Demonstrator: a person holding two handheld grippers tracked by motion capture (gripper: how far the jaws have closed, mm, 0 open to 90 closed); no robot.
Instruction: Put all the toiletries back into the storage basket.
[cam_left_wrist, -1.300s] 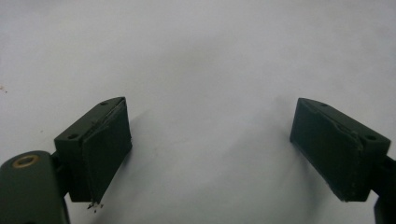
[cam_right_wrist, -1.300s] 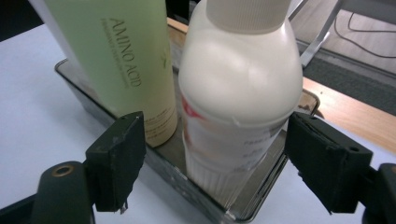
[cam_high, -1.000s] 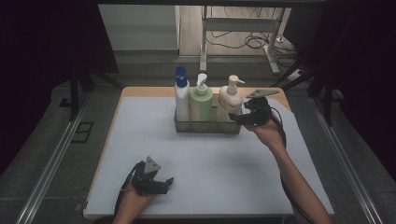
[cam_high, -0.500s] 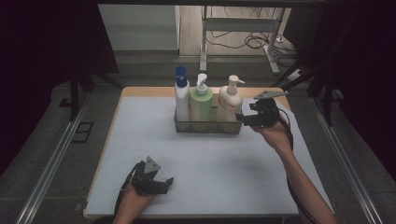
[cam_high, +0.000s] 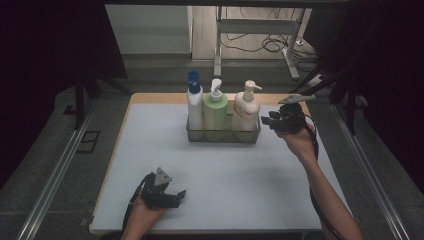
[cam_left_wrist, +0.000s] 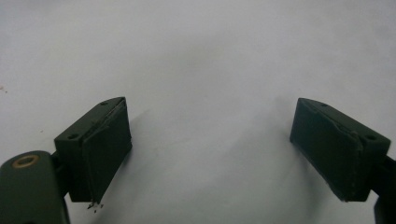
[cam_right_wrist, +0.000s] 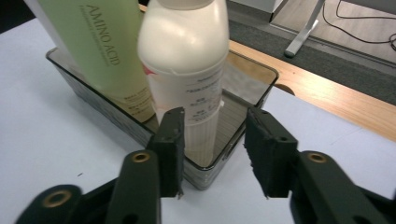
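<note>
A dark see-through tray (cam_high: 223, 136) at the back middle of the white table holds three upright bottles: a white one with a blue cap (cam_high: 194, 107), a green pump bottle (cam_high: 215, 112) and a cream pump bottle (cam_high: 246, 112). My right gripper (cam_high: 267, 121) hovers just right of the tray, pointing at the cream bottle (cam_right_wrist: 187, 70). Its jaws have just been closing and stand part open (cam_right_wrist: 214, 149), with nothing between them. The tray's corner (cam_right_wrist: 254, 88) lies beyond them. My left gripper (cam_high: 179, 196) rests open near the front edge, empty (cam_left_wrist: 210, 154).
The white mat (cam_high: 235, 175) covers most of the table, with a wooden strip (cam_right_wrist: 327, 100) along its far side. Dark rails run along the left and right of the table, and a metal stand with cables (cam_high: 265, 42) is on the floor behind.
My right gripper has drawn back to the right, away from the cream bottle, and its jaws have narrowed. The left gripper has not moved.
</note>
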